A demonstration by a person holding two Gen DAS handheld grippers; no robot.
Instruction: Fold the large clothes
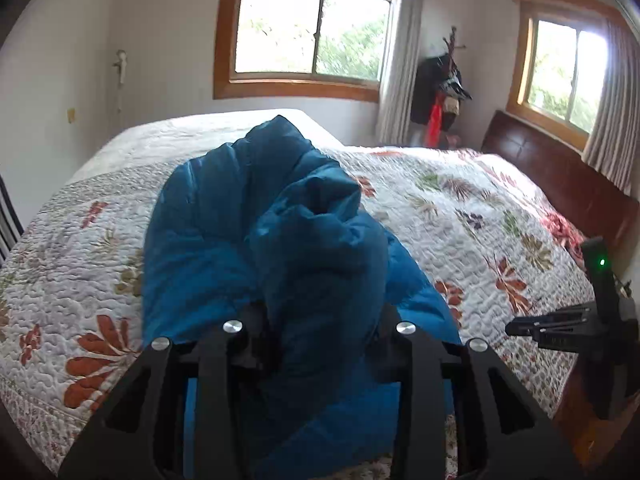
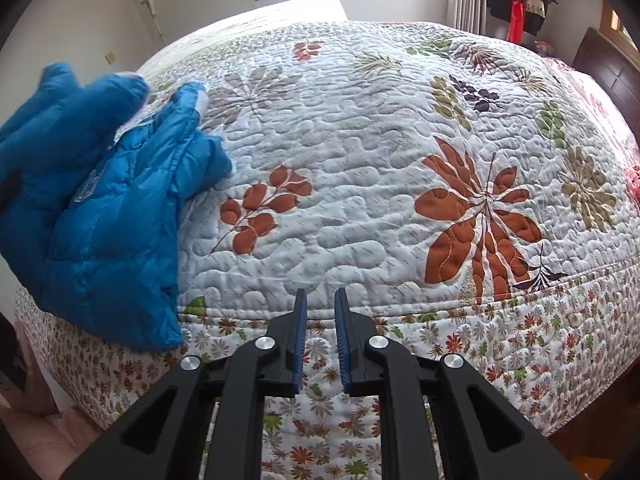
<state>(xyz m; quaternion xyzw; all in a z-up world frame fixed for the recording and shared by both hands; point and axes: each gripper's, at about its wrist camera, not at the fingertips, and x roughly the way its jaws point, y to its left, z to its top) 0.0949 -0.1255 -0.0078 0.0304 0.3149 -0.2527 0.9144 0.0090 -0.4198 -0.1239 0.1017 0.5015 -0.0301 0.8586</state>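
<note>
The left hand-held gripper (image 1: 320, 320) is clamped on a bunched fold of the blue jacket (image 1: 224, 232), which rises right in front of it and trails back onto the bed (image 1: 460, 200); the right hand-held gripper (image 2: 321, 300) stands slightly parted and holds nothing, with the jacket (image 2: 108, 240) well off to its left at the bed's (image 2: 360, 140) edge. The jacket looks puffy, light, soft and slick, so I judge a hem or seam the surest hold. The left fingertips are buried in fabric, and sleeves and collar are hard to make out.
</note>
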